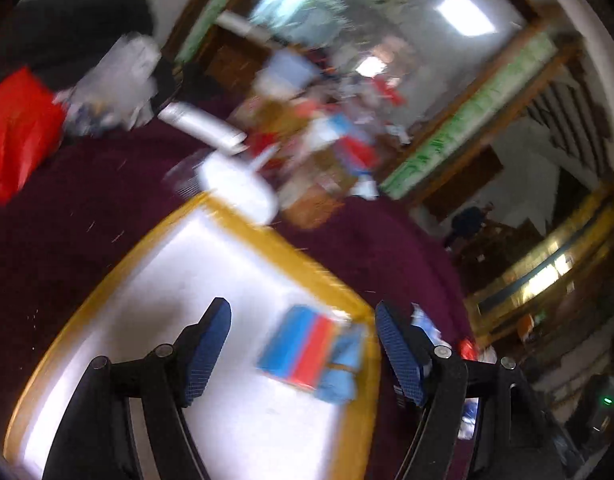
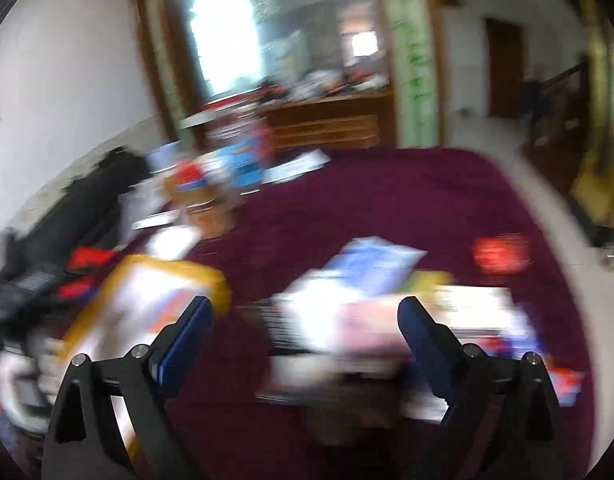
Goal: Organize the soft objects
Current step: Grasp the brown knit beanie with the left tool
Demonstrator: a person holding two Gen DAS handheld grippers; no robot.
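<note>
In the left wrist view a white tray with a yellow rim (image 1: 243, 236) lies on a maroon carpet. A folded blue and red soft item (image 1: 313, 354) rests in it near the right rim. My left gripper (image 1: 303, 316) hovers over the tray, open, with nothing gripped between its blue pads. In the right wrist view, which is heavily blurred, my right gripper (image 2: 305, 312) is open over a pile of pale, blue and pink packets (image 2: 359, 300) on the carpet. The same tray (image 2: 147, 276) shows at the left.
A red bag (image 1: 19, 132), clear plastic wrap (image 1: 119, 80) and a white cylinder (image 1: 203, 124) lie beyond the tray. A cluttered heap of boxes (image 1: 315, 136) sits further back. A small red object (image 2: 499, 254) lies on the carpet at right. A black bag (image 2: 87, 196) stands at left.
</note>
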